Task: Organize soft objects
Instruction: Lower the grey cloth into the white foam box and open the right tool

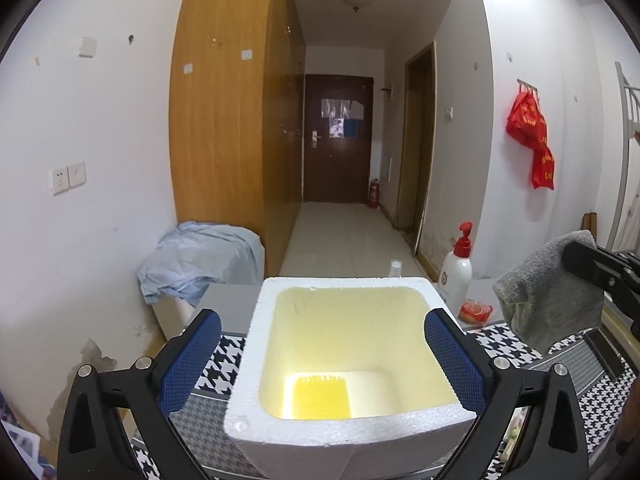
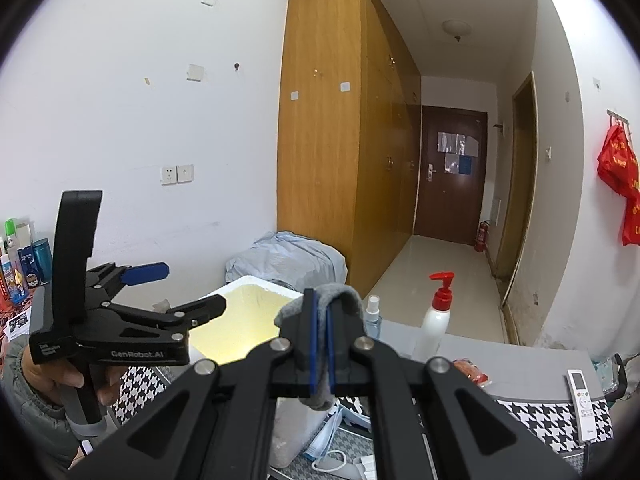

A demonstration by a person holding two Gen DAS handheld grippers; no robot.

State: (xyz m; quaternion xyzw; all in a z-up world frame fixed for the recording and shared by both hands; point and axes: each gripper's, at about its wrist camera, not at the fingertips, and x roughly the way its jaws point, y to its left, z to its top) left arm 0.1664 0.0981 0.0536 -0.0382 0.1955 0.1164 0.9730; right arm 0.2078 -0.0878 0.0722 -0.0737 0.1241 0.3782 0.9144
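We note a white pump bottle (image 2: 436,322) with a red top standing on the grey tabletop (image 2: 520,364), a small clear spray bottle (image 2: 373,320) just left of it. A white remote control (image 2: 582,404) lies on the houndstooth cloth (image 2: 548,420). Red bags (image 1: 532,136) hang from wall hooks. A wooden wardrobe (image 1: 224,120) lines the hallway; a fire extinguisher (image 1: 374,193) stands by the dark door (image 1: 338,140).

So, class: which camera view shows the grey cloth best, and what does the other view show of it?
The left wrist view: the grey cloth hangs in full, clamped by the right gripper. The right wrist view shows only folds of it bulging around the closed fingers.
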